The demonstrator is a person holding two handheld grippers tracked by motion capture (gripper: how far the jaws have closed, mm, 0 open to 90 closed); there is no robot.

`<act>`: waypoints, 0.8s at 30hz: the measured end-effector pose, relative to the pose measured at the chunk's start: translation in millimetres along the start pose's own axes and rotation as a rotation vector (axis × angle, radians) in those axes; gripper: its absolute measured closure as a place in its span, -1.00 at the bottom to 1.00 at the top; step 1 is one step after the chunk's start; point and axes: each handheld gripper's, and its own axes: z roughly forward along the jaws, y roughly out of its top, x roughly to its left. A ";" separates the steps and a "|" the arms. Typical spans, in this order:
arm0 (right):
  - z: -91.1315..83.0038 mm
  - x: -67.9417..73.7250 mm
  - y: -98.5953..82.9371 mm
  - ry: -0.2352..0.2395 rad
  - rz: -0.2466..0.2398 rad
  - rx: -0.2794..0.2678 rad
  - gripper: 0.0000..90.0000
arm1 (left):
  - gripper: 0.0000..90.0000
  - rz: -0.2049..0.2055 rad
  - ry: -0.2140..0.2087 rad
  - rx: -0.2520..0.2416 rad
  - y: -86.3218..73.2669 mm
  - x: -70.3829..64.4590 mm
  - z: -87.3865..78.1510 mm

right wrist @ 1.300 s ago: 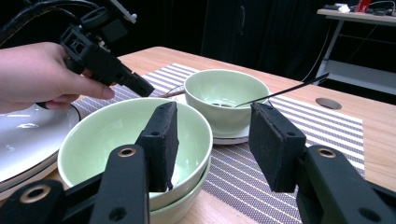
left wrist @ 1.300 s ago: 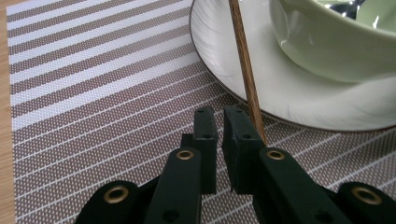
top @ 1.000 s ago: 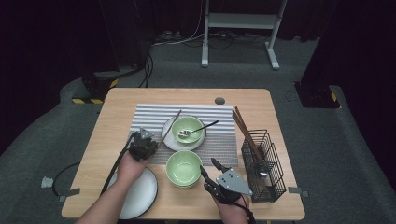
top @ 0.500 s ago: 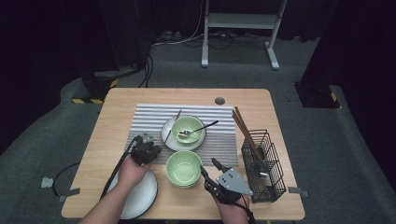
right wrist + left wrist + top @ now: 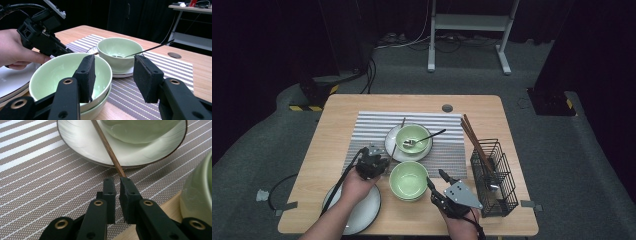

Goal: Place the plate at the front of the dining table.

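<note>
Resting near the table's front edge, the right gripper [image 5: 435, 179] holds its jaws spread wide with nothing between them, just beside the near green bowl [image 5: 409, 179], which sits stacked in a second bowl [image 5: 100, 112] beneath it. To the left, a person's hand [image 5: 354, 184] holds the left gripper [image 5: 117, 180] over the white plate [image 5: 367, 212] at the front corner. Its jaws stand nearly pressed together, a thin slit between them, and the tip of the wooden chopstick [image 5: 108, 151] lies right at their ends; whether they actually pinch it is hard to judge, since the stick seems to meet only one pad.

Farther back, the chopstick slants over the rim of the saucer [image 5: 82, 145] on the striped placemat [image 5: 372, 127]. On that saucer stands the far green bowl [image 5: 413, 139], with a dark-handled spoon [image 5: 426, 137] leaning in it. At the right side a black wire basket [image 5: 499, 175] holds more chopsticks [image 5: 474, 140].
</note>
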 end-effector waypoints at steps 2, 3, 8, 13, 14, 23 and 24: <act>0.0 0.1 0.0 0.000 0.000 0.000 0.16 | 0.83 0.001 -0.006 0.002 0.2 -1.6 0.2; -0.1 0.2 0.0 -0.001 0.000 0.000 0.16 | 0.83 0.004 -0.006 0.002 0.2 -2.2 0.2; -0.1 0.1 0.0 0.000 0.001 0.000 0.16 | 0.83 0.013 -0.018 0.001 0.5 -6.3 0.2; -0.2 0.2 0.3 -0.002 -0.003 0.000 0.16 | 0.83 0.015 -0.027 -0.001 0.5 -9.3 1.1; -0.2 0.2 0.3 -0.002 -0.004 -0.001 0.16 | 0.83 0.014 -0.029 -0.001 0.4 -9.8 1.2; 0.2 0.4 0.2 -0.001 -0.005 0.000 0.16 | 0.83 0.028 -0.039 -0.003 0.6 -13.0 2.6; 0.3 0.5 0.1 -0.002 -0.005 0.001 0.16 | 0.83 0.027 -0.039 -0.002 0.6 -13.4 2.8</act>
